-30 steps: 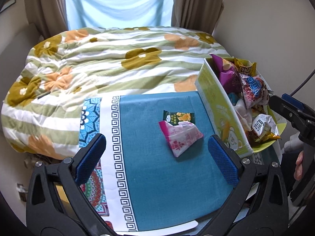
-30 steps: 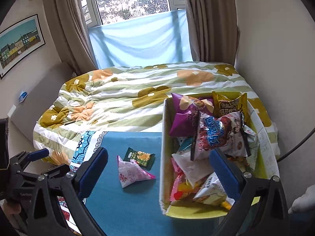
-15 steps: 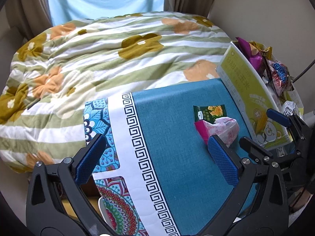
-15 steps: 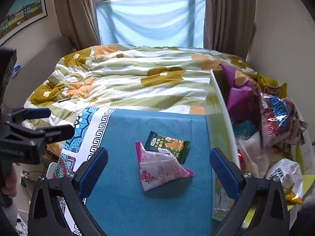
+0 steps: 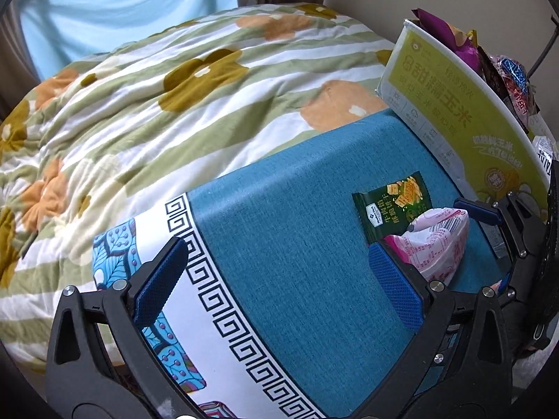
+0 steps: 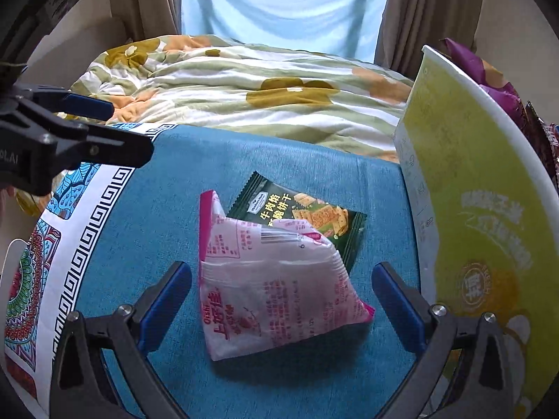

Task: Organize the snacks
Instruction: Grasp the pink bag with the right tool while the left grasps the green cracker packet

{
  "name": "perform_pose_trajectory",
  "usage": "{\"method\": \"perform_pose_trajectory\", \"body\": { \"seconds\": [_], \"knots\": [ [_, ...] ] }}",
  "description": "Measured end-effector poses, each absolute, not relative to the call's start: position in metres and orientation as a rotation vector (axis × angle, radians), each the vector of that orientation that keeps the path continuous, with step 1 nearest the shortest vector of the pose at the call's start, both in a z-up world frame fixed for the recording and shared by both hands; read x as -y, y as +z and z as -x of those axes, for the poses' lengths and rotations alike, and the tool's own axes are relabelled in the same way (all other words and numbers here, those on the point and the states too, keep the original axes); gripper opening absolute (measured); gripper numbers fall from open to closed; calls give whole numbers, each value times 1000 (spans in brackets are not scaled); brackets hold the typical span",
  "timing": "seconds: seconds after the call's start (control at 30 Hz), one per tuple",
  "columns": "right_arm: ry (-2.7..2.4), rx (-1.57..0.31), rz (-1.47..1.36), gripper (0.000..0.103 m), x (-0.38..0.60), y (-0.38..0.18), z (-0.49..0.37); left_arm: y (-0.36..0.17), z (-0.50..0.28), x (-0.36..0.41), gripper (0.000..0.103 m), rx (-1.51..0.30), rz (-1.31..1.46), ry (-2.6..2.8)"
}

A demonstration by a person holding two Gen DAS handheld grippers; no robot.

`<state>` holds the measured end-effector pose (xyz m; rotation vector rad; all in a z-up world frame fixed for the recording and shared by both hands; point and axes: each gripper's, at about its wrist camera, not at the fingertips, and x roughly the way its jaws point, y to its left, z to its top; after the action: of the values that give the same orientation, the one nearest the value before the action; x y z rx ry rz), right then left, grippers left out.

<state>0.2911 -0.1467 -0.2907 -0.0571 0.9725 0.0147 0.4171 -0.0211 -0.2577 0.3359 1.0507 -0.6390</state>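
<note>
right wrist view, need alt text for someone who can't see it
The open right gripper straddles a puffy pink-and-white snack bag lying on a teal tablecloth, overlapping a flat dark green cracker packet. A yellow-green cardboard box stands at right, the left gripper at left.

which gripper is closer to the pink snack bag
Right. The right gripper is open with a finger on each side of the pink snack bag. The left gripper is open over bare blue cloth, the bag beyond its right finger.

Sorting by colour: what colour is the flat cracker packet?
Dark green cracker packet, clearest in the right wrist view.
</note>
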Motion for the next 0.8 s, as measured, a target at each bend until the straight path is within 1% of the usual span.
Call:
{"method": "perform_pose_trajectory", "body": {
  "seconds": [0.03,0.07,0.1,0.13,0.17,0.2,0.27,0.37,0.53,0.6,0.73,0.8],
  "knots": [
    [14,-974,59,100,147,-293,-291,-259,-419,26,102,-1048,-347,-652],
    [16,-982,57,89,146,-296,-293,-261,-421,31,102,-1044,-360,-663],
    [23,-993,49,84,146,-298,-294,-262,-423,36,102,-1039,-373,-677],
    [18,-993,48,81,147,-299,-293,-263,-424,41,102,-1037,-384,-696],
    [11,-990,45,74,148,-299,-292,-264,-426,46,102,-1035,-399,-716],
    [10,-986,37,73,150,-298,-290,-265,-427,52,102,-1030,-420,-732],
    [-5,-983,23,66,153,-296,-286,-266,-428,64,102,-1016,-466,-777],
    [-22,-986,5,62,159,-294,-277,-271,-425,86,102,-996,-551,-874],
    [-40,-1006,-8,61,165,-291,-260,-279,-411,123,101,-942,-748,-1039],
    [-40,-1017,-7,61,167,-291,-253,-284,-406,135,94,-926,-826,-1086],
    [-34,-1033,-1,60,167,-290,-243,-295,-397,155,91,-910,-935,-1159],
    [-31,-1036,-5,60,166,-290,-242,-302,-393,160,82,-916,-975,-1189]
  ]
}}
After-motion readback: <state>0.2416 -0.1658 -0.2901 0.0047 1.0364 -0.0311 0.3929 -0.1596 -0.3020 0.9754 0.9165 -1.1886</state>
